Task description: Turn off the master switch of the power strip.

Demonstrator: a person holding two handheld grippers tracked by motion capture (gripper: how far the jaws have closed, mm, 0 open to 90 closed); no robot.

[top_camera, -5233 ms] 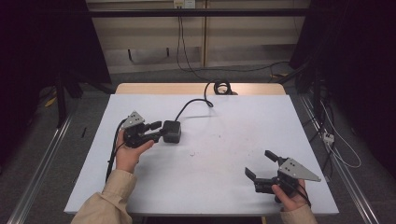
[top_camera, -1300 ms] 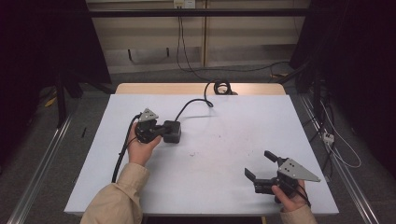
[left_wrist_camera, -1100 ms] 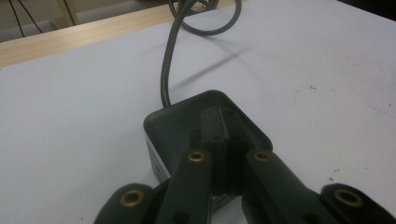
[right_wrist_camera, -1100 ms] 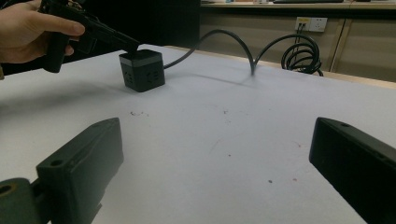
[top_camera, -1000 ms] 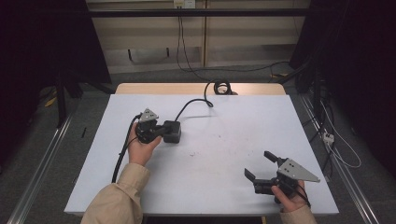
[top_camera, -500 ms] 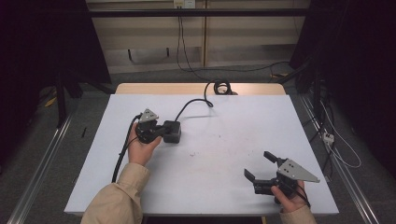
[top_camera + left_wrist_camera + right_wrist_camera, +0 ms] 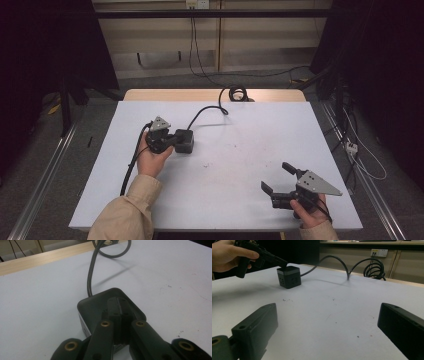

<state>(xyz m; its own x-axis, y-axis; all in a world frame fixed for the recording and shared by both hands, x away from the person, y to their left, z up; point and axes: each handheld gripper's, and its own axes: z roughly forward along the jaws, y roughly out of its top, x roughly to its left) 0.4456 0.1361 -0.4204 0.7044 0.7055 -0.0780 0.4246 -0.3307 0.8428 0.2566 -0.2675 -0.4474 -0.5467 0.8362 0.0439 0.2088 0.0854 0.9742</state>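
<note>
1. The worktop [image 7: 240,170] is the biggest thing here: a pale sheet laid over a wooden top whose far edge shows as a tan strip. It is bare apart from faint scuffs, which leaves both hands free room.

2. A grey cable [image 7: 207,110] runs from a coil [image 7: 238,93] at the far edge down to the cube. In the right gripper view it arches off the surface, so there looks to be slack; I judge the cube could be shifted a little without tugging.

3. The right claw [image 7: 278,182] rests near the person's right front corner, well apart from everything else. Its jaws stand wide apart with nothing between them, and it points toward the cube, probably parked and waiting.

4. The left claw [image 7: 120,312] is at the left of the worktop, its jaws pressed together with no gap. Their tips lie on the cube's top face, not around its sides, so it grips nothing; I read this as pressing or steadying the cube, not lifting it.

5. The dark cube [image 7: 288,277], seemingly a socket block with slots on its side faces, sits flat on the worktop left of centre, just beside the left hand [image 7: 152,159].
</note>
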